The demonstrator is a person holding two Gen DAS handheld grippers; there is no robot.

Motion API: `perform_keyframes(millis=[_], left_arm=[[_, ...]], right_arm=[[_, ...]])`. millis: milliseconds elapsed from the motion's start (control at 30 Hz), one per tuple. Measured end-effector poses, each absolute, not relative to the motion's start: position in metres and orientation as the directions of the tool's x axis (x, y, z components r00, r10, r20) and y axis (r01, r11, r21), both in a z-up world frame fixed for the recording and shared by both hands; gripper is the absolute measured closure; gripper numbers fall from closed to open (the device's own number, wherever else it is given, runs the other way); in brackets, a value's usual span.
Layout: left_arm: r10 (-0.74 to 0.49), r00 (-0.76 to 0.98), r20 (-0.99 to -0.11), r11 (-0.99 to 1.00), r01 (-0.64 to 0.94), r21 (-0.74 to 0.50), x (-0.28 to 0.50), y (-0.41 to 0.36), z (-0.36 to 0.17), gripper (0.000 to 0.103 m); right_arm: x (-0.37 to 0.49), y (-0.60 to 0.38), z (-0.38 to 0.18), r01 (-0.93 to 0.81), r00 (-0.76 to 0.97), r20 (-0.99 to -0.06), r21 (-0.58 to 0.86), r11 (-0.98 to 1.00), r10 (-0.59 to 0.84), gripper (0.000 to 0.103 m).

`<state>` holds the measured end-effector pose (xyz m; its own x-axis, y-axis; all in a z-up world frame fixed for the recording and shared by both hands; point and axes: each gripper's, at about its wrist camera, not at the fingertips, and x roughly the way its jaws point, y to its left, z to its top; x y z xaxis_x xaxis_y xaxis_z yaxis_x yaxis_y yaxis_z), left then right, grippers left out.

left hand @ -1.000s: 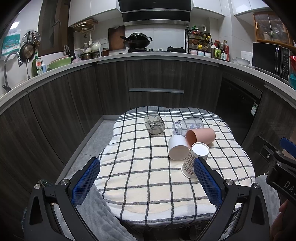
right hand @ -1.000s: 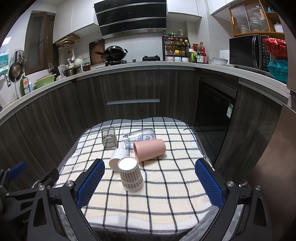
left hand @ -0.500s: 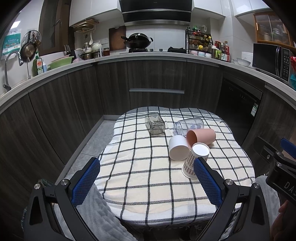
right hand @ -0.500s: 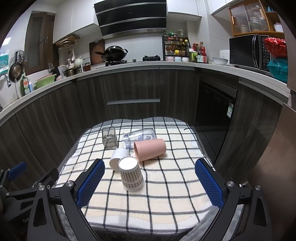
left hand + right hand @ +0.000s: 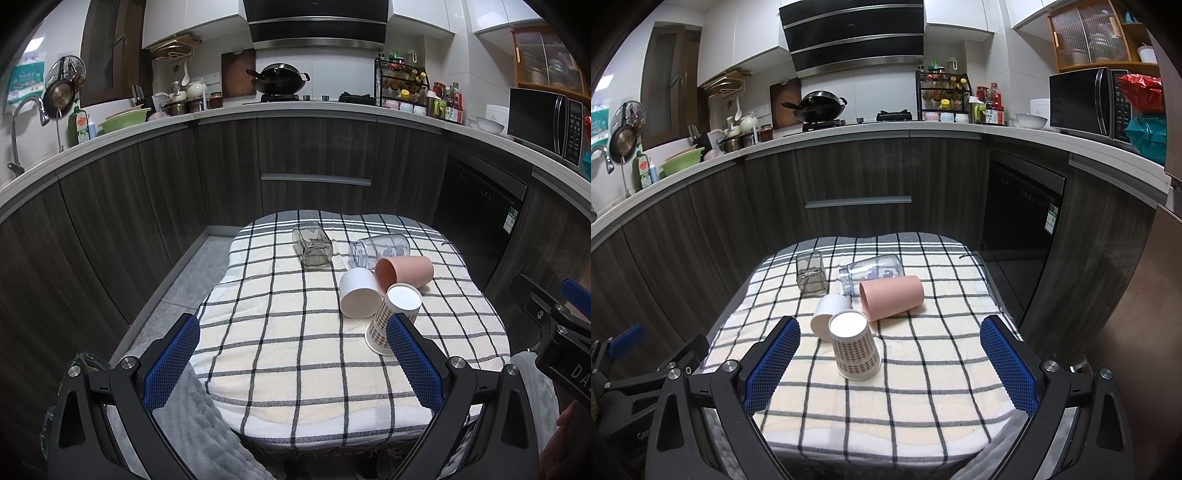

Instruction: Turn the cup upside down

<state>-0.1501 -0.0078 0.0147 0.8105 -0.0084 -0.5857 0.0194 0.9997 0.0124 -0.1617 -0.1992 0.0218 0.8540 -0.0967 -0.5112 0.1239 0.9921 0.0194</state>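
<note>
On the checked cloth a patterned paper cup stands upside down; it also shows in the left wrist view. Behind it lie on their sides a white cup, a pink cup, a clear plastic cup and a square smoky glass. The same cups show in the left wrist view: white, pink, clear, glass. My left gripper is open and empty at the near edge. My right gripper is open and empty, short of the patterned cup.
The small table under the checked cloth stands in a kitchen, with dark cabinets and a counter behind. A dishwasher front is at the right. Floor runs along the table's left side.
</note>
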Motion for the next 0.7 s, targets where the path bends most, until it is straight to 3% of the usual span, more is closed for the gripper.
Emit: perform_keyframes(millis=[700], left_arm=[[0.021, 0.823, -0.568, 1.0, -0.008, 0.026, -0.1512, -0.0092, 0.0173, 0.0]], right_arm=[[-0.1618, -0.1989, 0.0219, 0.123, 0.853, -0.512, 0.02, 0.992, -0.096, 0.005]])
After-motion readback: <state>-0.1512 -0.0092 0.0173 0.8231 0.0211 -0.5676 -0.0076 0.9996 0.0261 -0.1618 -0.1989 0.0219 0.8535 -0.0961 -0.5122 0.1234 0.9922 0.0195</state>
